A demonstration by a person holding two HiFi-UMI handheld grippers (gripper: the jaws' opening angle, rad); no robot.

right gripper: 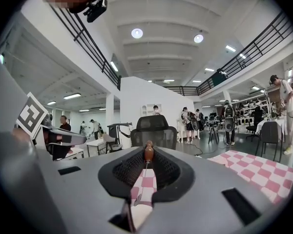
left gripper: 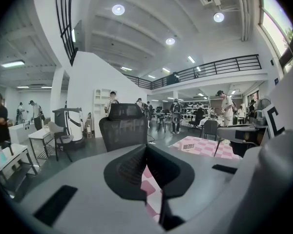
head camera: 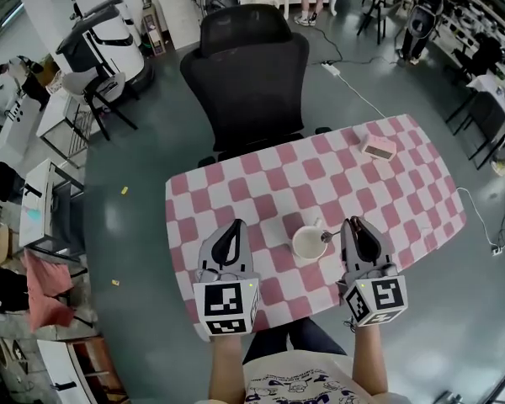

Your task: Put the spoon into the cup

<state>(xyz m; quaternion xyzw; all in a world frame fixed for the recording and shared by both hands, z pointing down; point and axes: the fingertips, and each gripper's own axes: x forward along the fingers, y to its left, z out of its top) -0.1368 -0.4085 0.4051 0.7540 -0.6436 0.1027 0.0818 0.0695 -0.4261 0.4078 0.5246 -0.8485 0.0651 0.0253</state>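
A white cup (head camera: pixel 309 242) stands on the pink-and-white checked table (head camera: pixel 261 179), near its front edge and between my two grippers. My right gripper (head camera: pixel 353 222) is just right of the cup and is shut on the spoon (right gripper: pixel 149 152). In the right gripper view the spoon's brown end shows between the jaw tips. In the head view the shiny part of the spoon (head camera: pixel 327 236) pokes left from the gripper, close to the cup's right rim. My left gripper (head camera: pixel 234 224) hovers left of the cup, shut with nothing in it. Neither gripper view shows the cup.
A small pink box (head camera: pixel 377 147) lies at the table's far right. A black office chair (head camera: pixel 248 74) stands just behind the table's far edge. The person's body is close against the front edge.
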